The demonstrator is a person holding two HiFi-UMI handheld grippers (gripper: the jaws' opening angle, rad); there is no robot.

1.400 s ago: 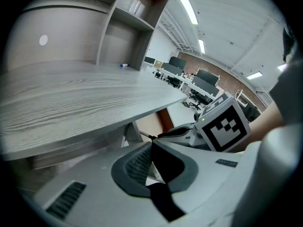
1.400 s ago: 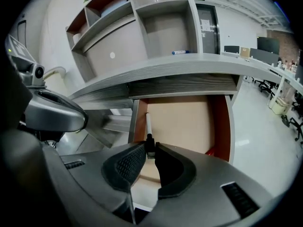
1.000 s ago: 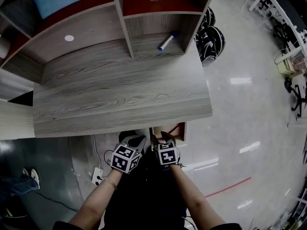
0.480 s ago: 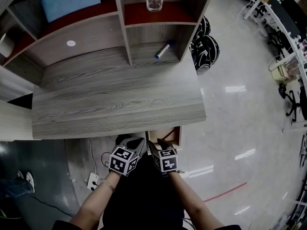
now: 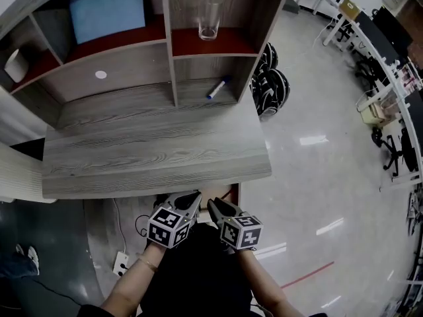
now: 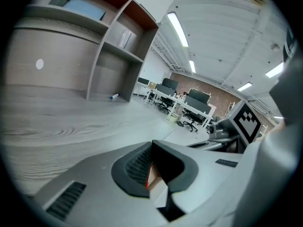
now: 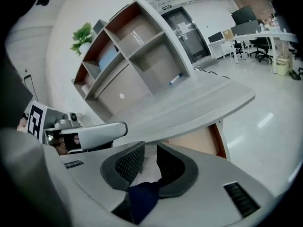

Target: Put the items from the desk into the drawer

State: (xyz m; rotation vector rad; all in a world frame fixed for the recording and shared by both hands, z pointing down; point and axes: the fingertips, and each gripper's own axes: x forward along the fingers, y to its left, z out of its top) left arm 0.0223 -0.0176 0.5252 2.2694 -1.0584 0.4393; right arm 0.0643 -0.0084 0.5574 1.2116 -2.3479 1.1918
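Two grippers at the near edge of the desk (image 5: 152, 157). My left gripper (image 6: 152, 148): jaws together, empty. My right gripper (image 7: 150, 151): jaws just closing, a narrow gap left, nothing between. The marker (image 5: 217, 88) lies in the far shelf cubby (image 5: 198, 61).

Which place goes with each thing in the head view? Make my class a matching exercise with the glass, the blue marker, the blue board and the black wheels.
Things
1. glass
2. blue marker
3. blue board
4. black wheels

Places
A. on the floor, beside the right end of the desk
B. on the red shelf, upper right compartment
C. upper compartment left of the divider
D. on the desk, lower right compartment

Pairs: 1-B, 2-D, 3-C, 4-A
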